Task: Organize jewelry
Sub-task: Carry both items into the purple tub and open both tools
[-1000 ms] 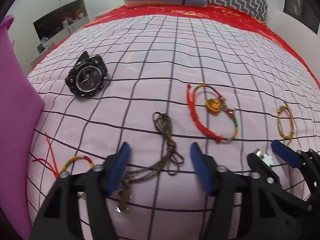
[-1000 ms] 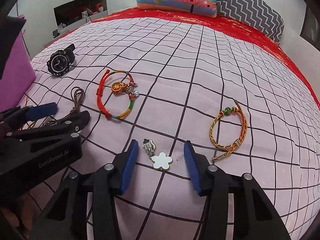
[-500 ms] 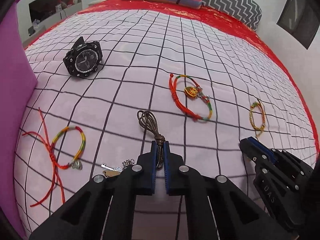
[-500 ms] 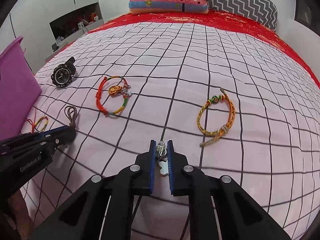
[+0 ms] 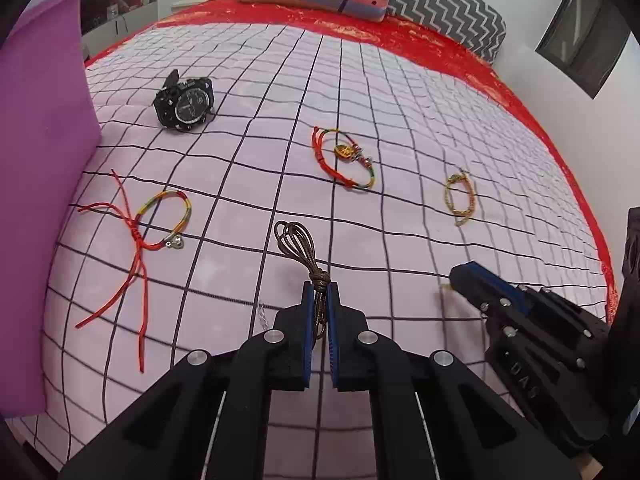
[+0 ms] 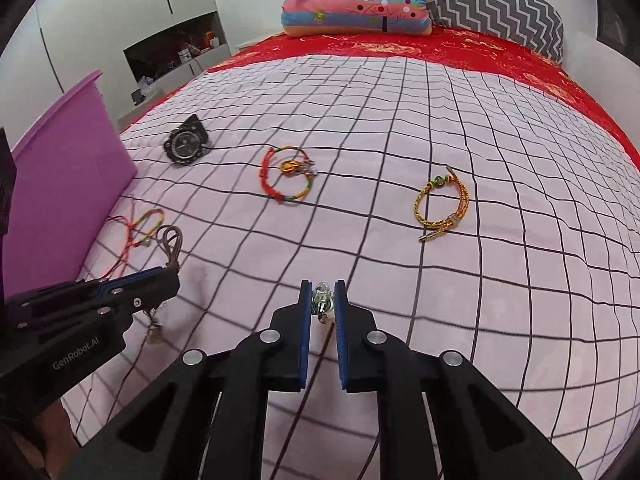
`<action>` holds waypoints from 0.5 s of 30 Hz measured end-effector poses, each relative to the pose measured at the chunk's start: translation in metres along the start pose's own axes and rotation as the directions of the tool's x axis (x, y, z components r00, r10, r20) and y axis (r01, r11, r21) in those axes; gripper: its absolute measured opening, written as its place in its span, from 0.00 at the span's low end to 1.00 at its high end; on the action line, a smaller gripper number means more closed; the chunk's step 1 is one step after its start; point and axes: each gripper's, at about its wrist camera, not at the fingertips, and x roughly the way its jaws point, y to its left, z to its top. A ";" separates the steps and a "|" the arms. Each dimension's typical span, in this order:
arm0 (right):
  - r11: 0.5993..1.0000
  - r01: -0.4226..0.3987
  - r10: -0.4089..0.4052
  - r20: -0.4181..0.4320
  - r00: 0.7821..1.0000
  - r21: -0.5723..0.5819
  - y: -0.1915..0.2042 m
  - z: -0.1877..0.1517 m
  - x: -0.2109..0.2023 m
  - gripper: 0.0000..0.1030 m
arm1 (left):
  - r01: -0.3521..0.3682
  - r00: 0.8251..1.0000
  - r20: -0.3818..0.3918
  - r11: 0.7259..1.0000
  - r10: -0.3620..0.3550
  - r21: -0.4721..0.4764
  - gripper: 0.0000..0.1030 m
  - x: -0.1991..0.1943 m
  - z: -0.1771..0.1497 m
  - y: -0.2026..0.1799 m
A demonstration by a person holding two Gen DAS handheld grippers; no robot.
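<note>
**Both grippers clamped on jewelry above the near edge of the bed**

Left gripper (image 5: 318, 300): the jaws are clenched on a brown cord necklace (image 5: 298, 246). The knotted section sits between the blue pads. The looped end projects forward past the fingertips, toward the middle of the bed (image 5: 248, 152). In the right wrist view, a small metal pendant hangs below this gripper on the cord's other end, just above the cover.

Right gripper (image 6: 323, 300): the jaws are clenched on a small metal clip-like piece (image 6: 322, 300). A pale part of it shows just below the pads. Its exact type cannot be told.

Items lying on the pink checked cover, none touched by either gripper:

- Black wristwatch (image 5: 184, 102): toward the left edge and further up the bed, near the purple bin (image 5: 40, 160).
- Red cord bracelet with multicolour band (image 5: 160, 220): near the left edge, just beside the bin wall. Its loose red ends trail toward the near edge.
- Red and multicolour bracelet with a gold charm (image 5: 344, 160): about the middle of the cover.
- Yellow braided bracelet (image 6: 442, 206): toward the right edge, well apart from the other pieces.

The purple bin stands against the left edge of the bed. A striped pillow (image 6: 356, 8) and a grey zigzag pillow (image 6: 492, 4) lie at the far end, on a red sheet (image 6: 460, 48).
</note>
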 end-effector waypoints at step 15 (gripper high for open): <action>0.995 -0.077 0.084 0.110 0.990 -0.066 0.060 0.008 -0.079 0.11 | -0.016 0.987 0.160 1.000 0.016 -0.003 0.07 -0.109 -0.010 0.013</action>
